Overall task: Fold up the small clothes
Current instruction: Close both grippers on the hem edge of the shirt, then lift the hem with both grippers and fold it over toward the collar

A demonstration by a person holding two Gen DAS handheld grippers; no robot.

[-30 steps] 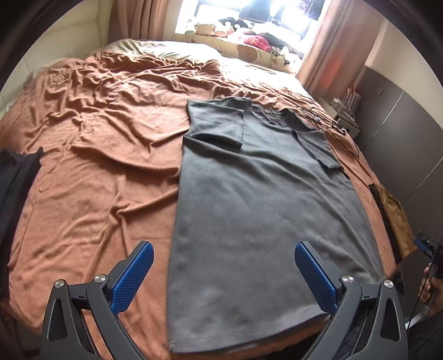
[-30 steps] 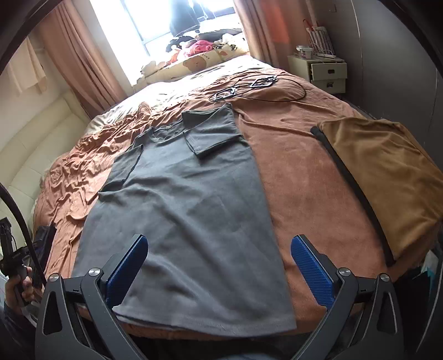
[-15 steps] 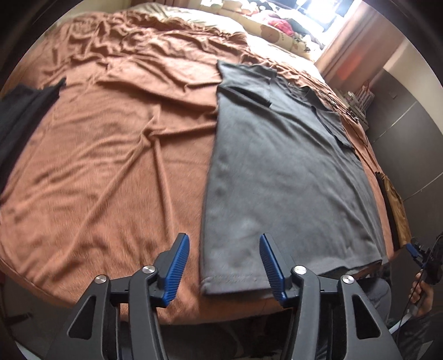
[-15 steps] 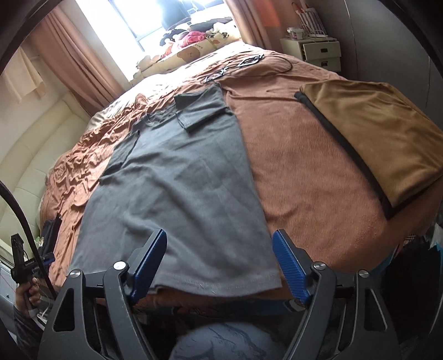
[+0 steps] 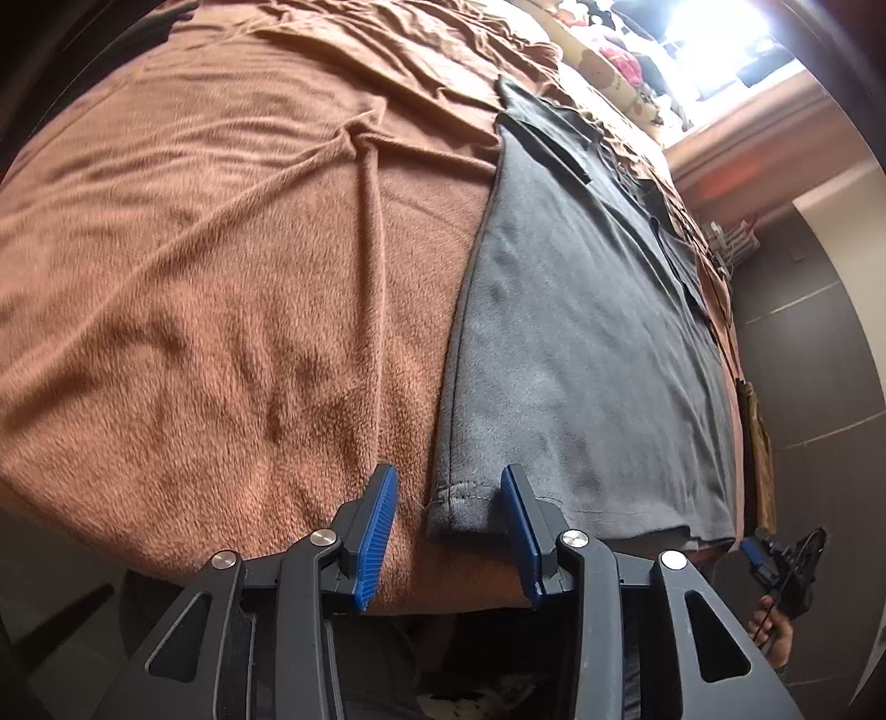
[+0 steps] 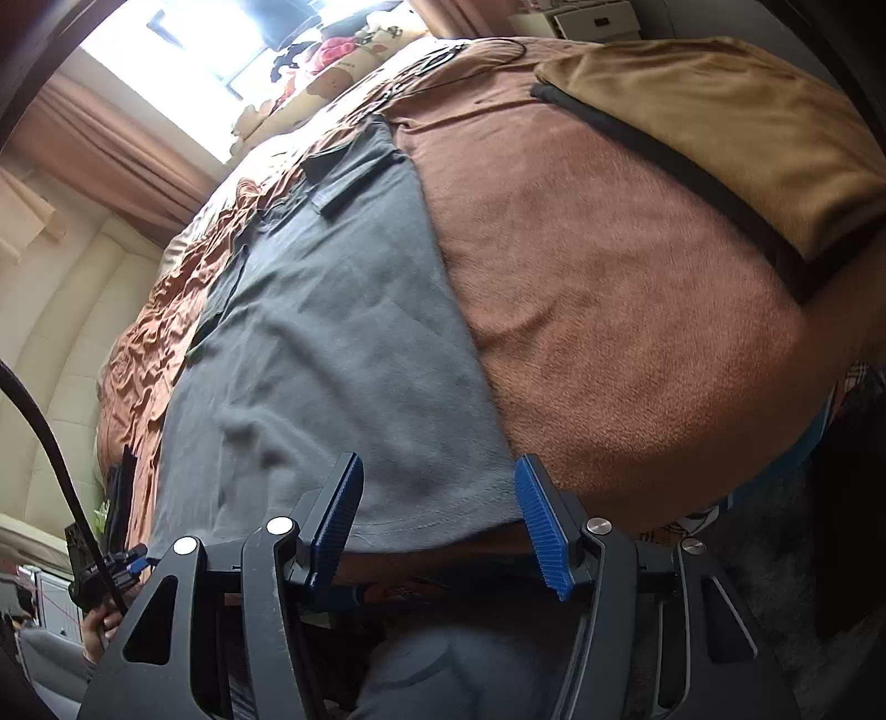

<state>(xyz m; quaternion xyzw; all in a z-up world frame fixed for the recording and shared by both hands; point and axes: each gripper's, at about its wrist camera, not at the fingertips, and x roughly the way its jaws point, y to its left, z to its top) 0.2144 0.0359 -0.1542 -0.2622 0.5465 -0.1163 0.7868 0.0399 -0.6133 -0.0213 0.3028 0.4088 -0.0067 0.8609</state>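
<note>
A grey T-shirt (image 5: pixel 581 332) lies flat on the brown blanket (image 5: pixel 221 277), sleeves folded in, hem at the bed's near edge. My left gripper (image 5: pixel 448 498) is open, low at the edge, with its blue pads on either side of the shirt's near left hem corner (image 5: pixel 459 507). My right gripper (image 6: pixel 437 504) is open, with its pads on either side of the shirt's near right hem corner (image 6: pixel 443 515). The shirt (image 6: pixel 332 343) fills the middle of the right wrist view. I cannot tell if the pads touch the cloth.
A folded tan garment with a dark edge (image 6: pixel 720 122) lies on the bed to the right of the shirt. Pillows and soft toys (image 6: pixel 326 72) sit under the window at the far end. A cable (image 6: pixel 459 52) lies on the blanket near them.
Both grippers have dropped low to the bed's near edge and narrowed their opening. Each now straddles a hem corner of the shirt. The shirt has not moved.
</note>
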